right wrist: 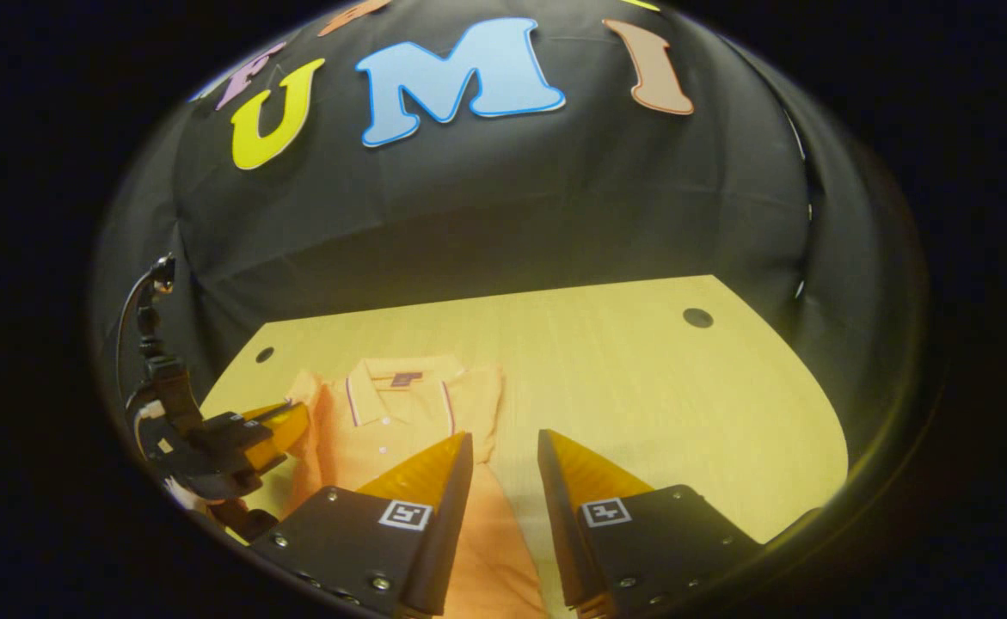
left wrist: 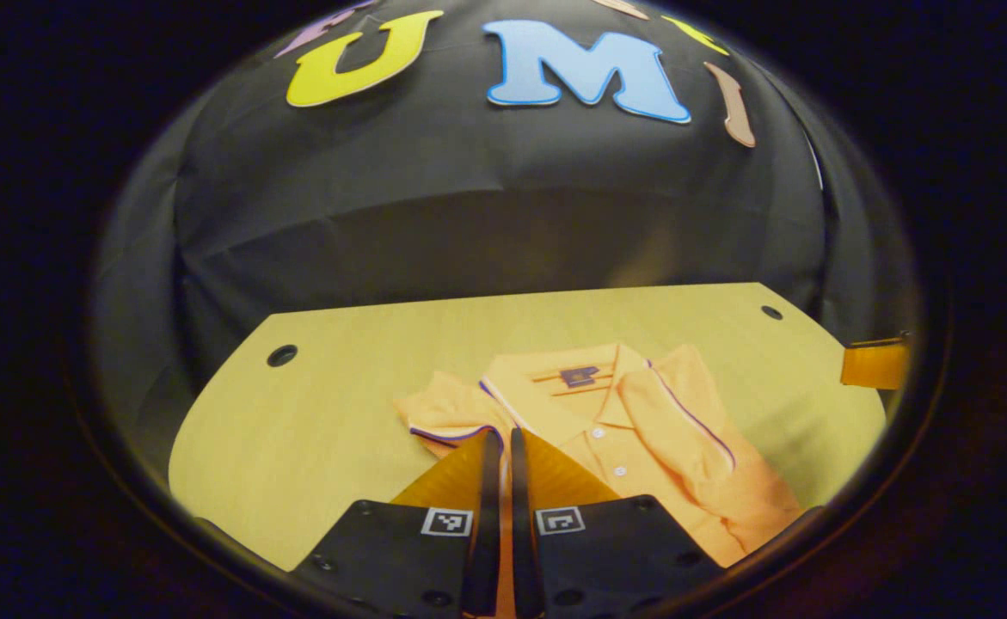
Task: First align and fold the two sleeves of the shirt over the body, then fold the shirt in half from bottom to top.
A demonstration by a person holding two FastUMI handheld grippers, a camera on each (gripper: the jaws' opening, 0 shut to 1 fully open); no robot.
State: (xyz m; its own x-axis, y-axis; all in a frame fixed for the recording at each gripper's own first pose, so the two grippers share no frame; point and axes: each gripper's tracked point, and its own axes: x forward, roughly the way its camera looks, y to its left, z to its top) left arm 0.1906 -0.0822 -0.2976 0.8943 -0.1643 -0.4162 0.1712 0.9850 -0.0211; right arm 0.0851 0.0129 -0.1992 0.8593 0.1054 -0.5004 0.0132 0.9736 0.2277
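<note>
Left gripper [left wrist: 503, 443]: you're keeping the fingers nearly together w/ just a thin slit between them, and I'm seeing a strip of orange cloth in that slit lower down, so you're prob pinching the shirt's [left wrist: 641, 430] left sleeve [left wrist: 443, 417], but can't tell 100% if both fingers are really pressing it. Guessing you're holding it there to carry that sleeve over the body. Right gripper [right wrist: 503, 456] is hanging w/ fingers apart over the shirt's right side, gripping nothing, prob just waiting for its next grab. Shirt's lying flat, collar [left wrist: 580, 378] pointing at the back wall, buttons up, on the wooden table [left wrist: 297, 430], nearer your edge. It's orange w/ purple-white trim; right sleeve is already looking folded across the chest, left one bunching by the collar.
</note>
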